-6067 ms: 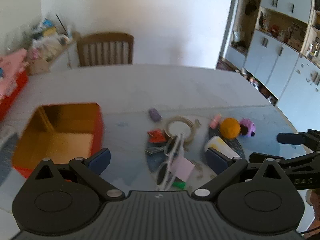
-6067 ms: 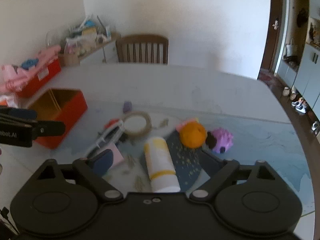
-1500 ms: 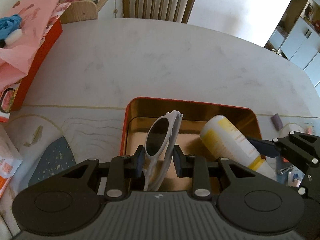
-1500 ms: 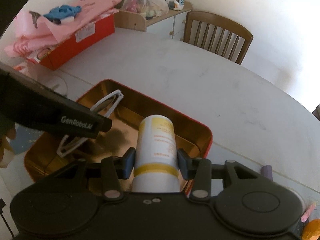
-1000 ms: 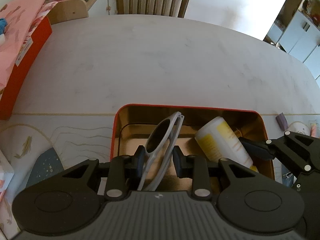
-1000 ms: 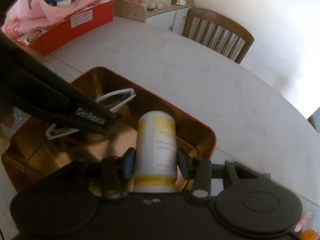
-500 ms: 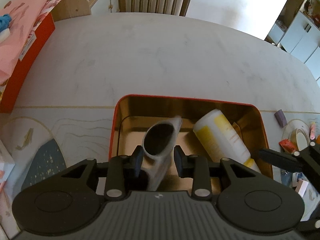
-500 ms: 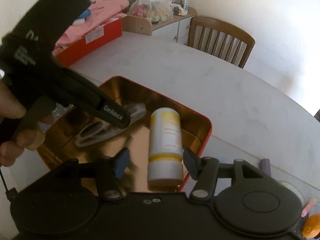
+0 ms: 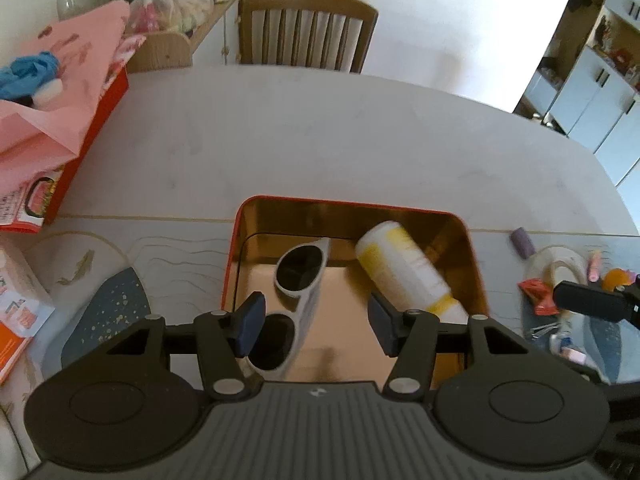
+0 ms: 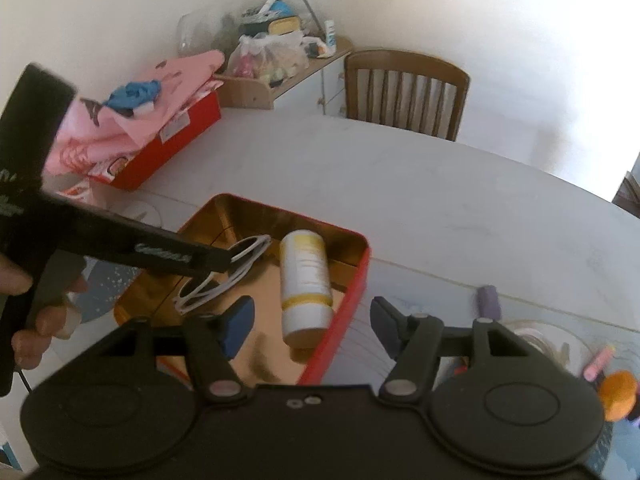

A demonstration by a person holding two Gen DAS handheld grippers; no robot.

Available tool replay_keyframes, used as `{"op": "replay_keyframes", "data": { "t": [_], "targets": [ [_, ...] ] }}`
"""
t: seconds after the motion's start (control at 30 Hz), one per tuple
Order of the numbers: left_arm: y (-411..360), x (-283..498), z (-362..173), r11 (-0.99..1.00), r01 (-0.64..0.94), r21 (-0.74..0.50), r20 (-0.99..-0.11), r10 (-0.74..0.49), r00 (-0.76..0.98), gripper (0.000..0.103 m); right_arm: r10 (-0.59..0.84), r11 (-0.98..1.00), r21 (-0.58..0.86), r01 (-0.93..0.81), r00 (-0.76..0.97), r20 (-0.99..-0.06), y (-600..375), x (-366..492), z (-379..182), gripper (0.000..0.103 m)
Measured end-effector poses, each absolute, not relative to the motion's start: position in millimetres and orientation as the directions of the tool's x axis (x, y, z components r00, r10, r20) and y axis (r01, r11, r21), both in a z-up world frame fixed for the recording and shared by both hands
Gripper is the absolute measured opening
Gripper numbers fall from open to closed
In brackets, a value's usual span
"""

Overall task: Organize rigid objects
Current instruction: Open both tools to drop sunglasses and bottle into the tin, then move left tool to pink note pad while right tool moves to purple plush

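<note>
Lying in the red tin [image 9: 474, 240] on the surface [image 9: 320, 140] are the sunglasses [image 9: 300, 276] and the bottle [image 9: 404, 272], side by side. Both the left hand-held gripper [image 9: 316, 326] and the right hand-held gripper [image 10: 310, 326] hover above with jaws opening, gripping nothing.

Nothing is reading clearly. White lettering is showing on the left tool's [image 10: 224, 258] arm at centre left of the right wrist view, blurred past reading. Print on the bottle [image 10: 305, 276] is staying illegible.
</note>
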State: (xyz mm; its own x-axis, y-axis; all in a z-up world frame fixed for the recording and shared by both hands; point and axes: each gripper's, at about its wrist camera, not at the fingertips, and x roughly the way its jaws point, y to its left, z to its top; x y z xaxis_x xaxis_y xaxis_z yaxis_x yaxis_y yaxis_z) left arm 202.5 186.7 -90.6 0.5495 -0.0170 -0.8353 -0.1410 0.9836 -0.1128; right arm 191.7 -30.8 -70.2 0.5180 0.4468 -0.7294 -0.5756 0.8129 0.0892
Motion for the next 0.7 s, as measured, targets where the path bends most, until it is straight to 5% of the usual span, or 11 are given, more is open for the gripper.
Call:
{"op": "replay_keyframes", "data": {
  "t": [0.7],
  "targets": [
    [88, 146, -48, 0.989, 0.013, -0.148, -0.751, -0.121, 0.649, 0.068, 0.404, 0.891, 0.146, -0.43, 0.605, -0.686, -171, 154, -45, 0.077]
  ]
}}
